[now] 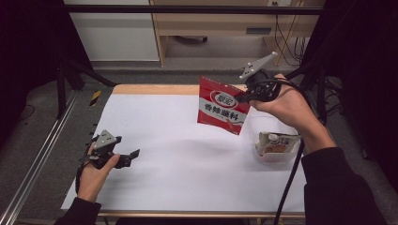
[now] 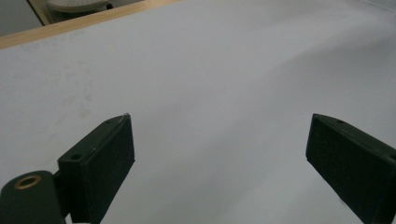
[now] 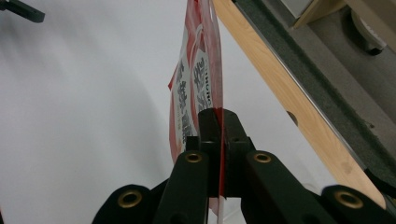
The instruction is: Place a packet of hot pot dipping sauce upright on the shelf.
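Note:
A red and white snack packet [image 1: 220, 106] hangs in the air over the far right of the white table [image 1: 178, 159]. My right gripper [image 1: 245, 96] is shut on its upper right edge, and in the right gripper view the flat packet [image 3: 198, 79] stands edge-on, pinched between the two black jaws. My left gripper [image 1: 133, 156] rests low at the table's near left. Its jaws stand wide apart with nothing between them; in the left gripper view the left gripper [image 2: 219, 154] frames bare white tabletop.
A clear plastic tub [image 1: 276, 146] holding a white packet sits on the table's right side, below the raised right hand. A wooden strip [image 1: 155, 89] runs along the table's far edge. A metal rail [image 1: 37, 159] runs down the left side.

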The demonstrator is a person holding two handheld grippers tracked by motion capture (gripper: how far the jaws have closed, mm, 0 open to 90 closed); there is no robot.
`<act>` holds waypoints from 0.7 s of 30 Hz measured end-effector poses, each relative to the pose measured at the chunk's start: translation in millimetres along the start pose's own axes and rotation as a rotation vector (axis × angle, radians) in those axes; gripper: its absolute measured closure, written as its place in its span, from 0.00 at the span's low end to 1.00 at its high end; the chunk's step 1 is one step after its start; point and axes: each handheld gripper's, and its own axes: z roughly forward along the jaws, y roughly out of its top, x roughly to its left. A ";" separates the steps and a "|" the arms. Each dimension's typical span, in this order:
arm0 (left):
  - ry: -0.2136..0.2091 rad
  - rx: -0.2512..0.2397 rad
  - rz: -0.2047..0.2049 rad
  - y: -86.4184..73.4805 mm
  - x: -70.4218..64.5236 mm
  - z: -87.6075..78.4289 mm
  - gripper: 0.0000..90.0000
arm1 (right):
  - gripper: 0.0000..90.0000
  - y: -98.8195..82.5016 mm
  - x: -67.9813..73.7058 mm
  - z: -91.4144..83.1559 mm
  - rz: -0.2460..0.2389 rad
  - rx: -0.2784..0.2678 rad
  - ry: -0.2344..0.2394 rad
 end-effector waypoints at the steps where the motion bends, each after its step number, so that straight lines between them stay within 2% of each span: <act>1: 0.001 0.004 0.004 -0.4 0.3 0.0 0.08 | 1.00 -0.3 -1.9 -2.7 0.002 -0.001 -0.008; 9: 0.003 0.005 0.001 -2.1 1.5 0.0 0.08 | 1.00 -5.5 -16.9 -23.8 0.023 -0.016 -0.062; 21: 0.007 0.019 0.009 -3.9 0.8 2.5 0.08 | 1.00 -35.0 -53.7 -42.5 0.080 -0.019 -0.150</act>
